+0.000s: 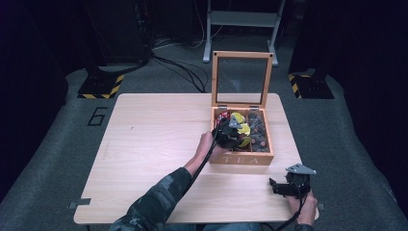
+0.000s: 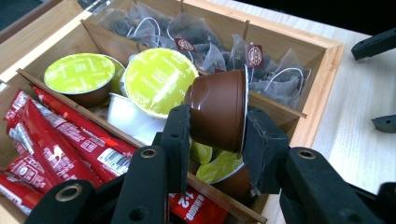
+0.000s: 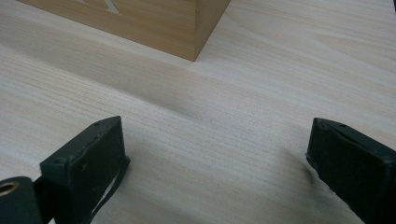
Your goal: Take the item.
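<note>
We see the left gripper [image 2: 215, 140] clamped on a brown coffee capsule [image 2: 218, 112], tilted above the wooden tea box [image 2: 322, 79]. Inside the box lie green-lidded capsules [image 2: 158, 80], red sachets [image 2: 70, 135] and tea bags [image 2: 275, 79].

1. The coffee capsule [image 2: 219, 109] between the black jaws is glossy brown.
2. Other capsules [image 2: 159, 81] have lime-green lids.
3. The sachets [image 2: 60, 135] are red with white print.
4. The counter [image 1: 154, 144] is pale wood grain.
</note>
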`<state>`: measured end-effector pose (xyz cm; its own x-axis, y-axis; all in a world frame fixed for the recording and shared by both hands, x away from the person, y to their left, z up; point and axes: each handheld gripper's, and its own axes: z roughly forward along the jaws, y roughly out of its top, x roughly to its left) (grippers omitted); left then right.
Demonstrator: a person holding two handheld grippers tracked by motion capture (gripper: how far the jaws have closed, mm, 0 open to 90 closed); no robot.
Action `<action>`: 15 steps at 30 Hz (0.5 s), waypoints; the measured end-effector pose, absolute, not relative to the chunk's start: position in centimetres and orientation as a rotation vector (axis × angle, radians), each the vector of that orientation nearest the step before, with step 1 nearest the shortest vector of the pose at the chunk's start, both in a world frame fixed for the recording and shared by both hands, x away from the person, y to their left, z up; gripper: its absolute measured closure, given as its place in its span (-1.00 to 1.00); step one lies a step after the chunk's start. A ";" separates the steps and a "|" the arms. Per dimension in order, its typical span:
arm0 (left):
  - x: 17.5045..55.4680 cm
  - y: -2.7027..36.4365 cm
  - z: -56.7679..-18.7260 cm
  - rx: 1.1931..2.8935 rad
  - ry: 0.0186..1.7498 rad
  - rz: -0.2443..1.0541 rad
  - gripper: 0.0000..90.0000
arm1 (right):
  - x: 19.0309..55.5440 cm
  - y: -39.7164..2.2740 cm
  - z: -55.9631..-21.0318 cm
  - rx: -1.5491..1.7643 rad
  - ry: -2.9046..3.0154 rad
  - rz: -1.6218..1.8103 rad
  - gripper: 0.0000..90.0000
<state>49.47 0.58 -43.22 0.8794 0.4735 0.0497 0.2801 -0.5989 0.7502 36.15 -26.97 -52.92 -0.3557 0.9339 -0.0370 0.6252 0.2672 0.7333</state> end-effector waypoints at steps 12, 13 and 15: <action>48.8 2.3 -41.6 2.190 0.540 0.331 0.42 | 36.2 -27.0 -52.9 1.404 2.074 0.875 -0.92; 48.8 2.6 -41.5 2.183 0.540 0.330 0.42 | 36.2 -27.0 -52.9 1.404 2.074 0.875 -0.92; 48.7 3.0 -41.2 2.176 0.538 0.337 0.42 | 36.2 -27.0 -52.9 1.405 2.074 0.875 -0.92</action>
